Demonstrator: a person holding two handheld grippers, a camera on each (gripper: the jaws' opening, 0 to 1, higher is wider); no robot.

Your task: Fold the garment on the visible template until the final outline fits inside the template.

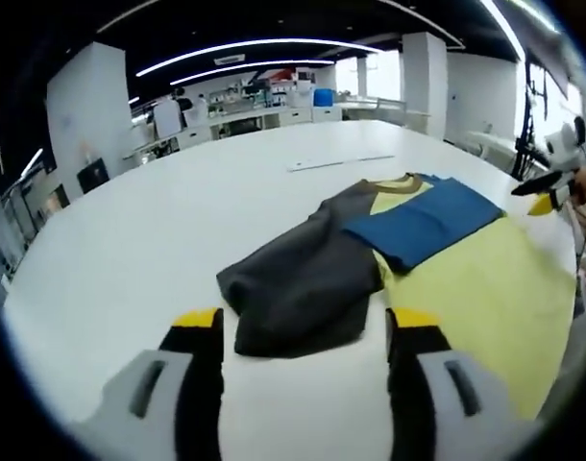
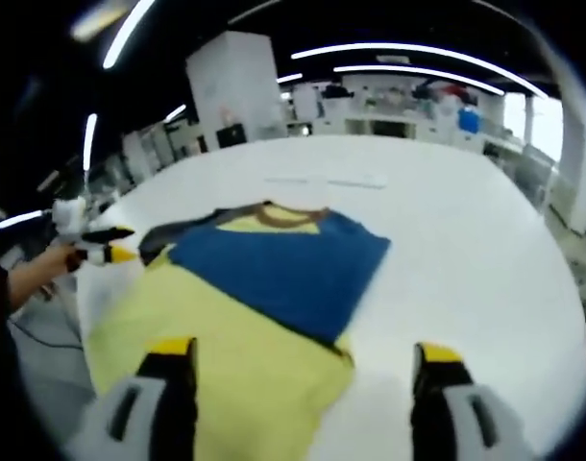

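Note:
A shirt lies spread on the white table (image 1: 130,250). Its parts are a dark grey side (image 1: 293,283), a blue panel (image 1: 427,221), a yellow body (image 1: 485,298) and a brown collar (image 1: 399,182). My left gripper (image 1: 307,322) is open, its yellow-tipped jaws standing on either side of the grey end with nothing between them. My right gripper (image 2: 305,351) is open too, over the yellow part (image 2: 226,355), with the blue panel (image 2: 283,264) beyond it. A hand holds the left gripper (image 2: 106,245) at the shirt's left edge in the right gripper view. The right gripper (image 1: 548,192) shows at the right edge of the left gripper view.
A thin pale strip (image 1: 341,163) lies on the table beyond the collar, also seen as a faint strip (image 2: 327,182). Benches with equipment (image 1: 264,106) and a white pillar (image 2: 235,91) stand far behind. The table edge (image 2: 562,288) curves close on the right.

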